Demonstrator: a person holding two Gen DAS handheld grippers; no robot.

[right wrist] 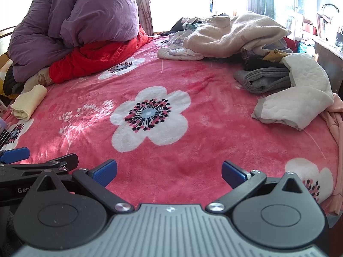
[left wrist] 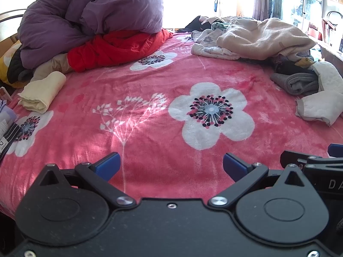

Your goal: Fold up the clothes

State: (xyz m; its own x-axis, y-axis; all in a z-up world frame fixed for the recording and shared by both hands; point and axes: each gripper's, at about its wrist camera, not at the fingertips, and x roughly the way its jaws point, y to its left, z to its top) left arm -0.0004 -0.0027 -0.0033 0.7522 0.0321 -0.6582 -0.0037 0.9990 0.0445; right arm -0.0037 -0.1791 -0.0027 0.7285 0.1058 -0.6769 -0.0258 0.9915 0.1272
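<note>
My left gripper (left wrist: 171, 166) hangs open over the near edge of the pink flowered blanket (left wrist: 150, 124), nothing between its blue pads. My right gripper (right wrist: 169, 172) is open too, just right of it, also empty. A heap of unfolded clothes lies at the far right: a beige fleece garment (right wrist: 233, 34) on top, a grey knit (right wrist: 263, 80), a white quilted garment (right wrist: 300, 98). A pale pink garment (right wrist: 335, 124) hangs at the right edge. A folded cream cloth (left wrist: 41, 93) rests at the left.
A bundled purple duvet (left wrist: 92, 10) sits on a red quilt (left wrist: 115, 49) at the far left. Striped fabric and a paper tag (left wrist: 8, 132) lie at the left edge. Shelves and a bright window stand behind the bed. A broad stretch of blanket lies between the grippers and the clothes.
</note>
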